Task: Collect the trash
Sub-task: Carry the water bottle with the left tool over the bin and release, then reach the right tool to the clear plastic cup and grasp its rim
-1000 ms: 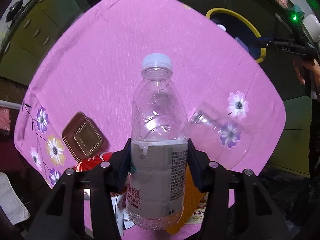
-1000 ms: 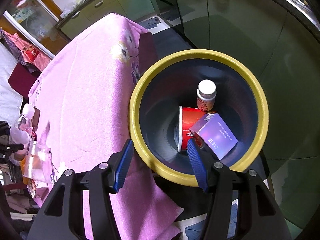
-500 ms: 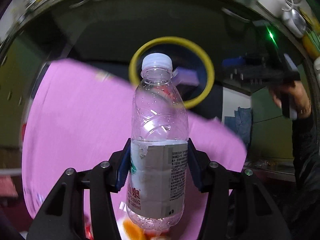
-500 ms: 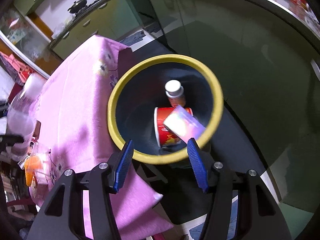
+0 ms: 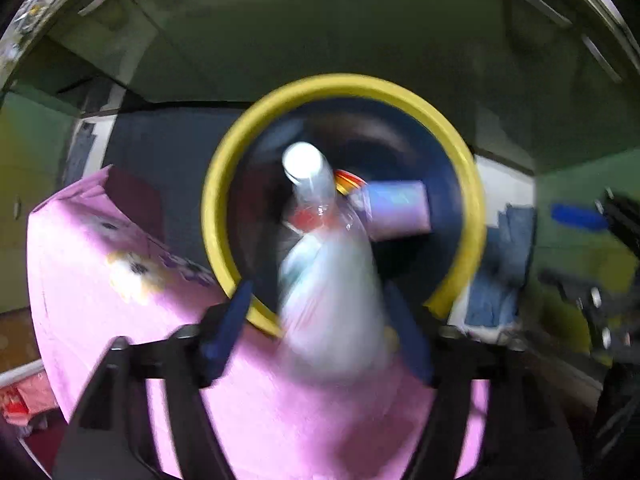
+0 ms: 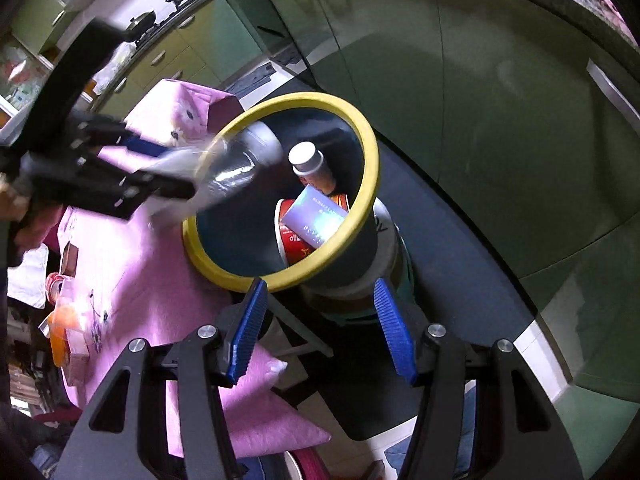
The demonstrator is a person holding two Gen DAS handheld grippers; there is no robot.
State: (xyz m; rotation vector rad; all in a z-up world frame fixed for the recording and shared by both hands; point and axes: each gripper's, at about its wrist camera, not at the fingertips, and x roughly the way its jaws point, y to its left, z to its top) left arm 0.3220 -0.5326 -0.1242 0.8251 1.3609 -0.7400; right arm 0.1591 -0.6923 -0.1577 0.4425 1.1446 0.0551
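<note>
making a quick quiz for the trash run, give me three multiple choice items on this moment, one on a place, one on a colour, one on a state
1. Where does the cap end of the plastic bottle point?
A. into the trash bin
B. at the ceiling
C. under the table

2. What colour is the rim of the trash bin?
A. red
B. yellow
C. white

3. How is the right gripper?
A. shut on a can
B. shut on a box
C. open, holding nothing

Answers:
1 A, the left wrist view shows the white cap inside the ring of the bin.
2 B, both views show a yellow ring round a dark inside.
3 C, its blue fingers stand wide apart with nothing between them.
</note>
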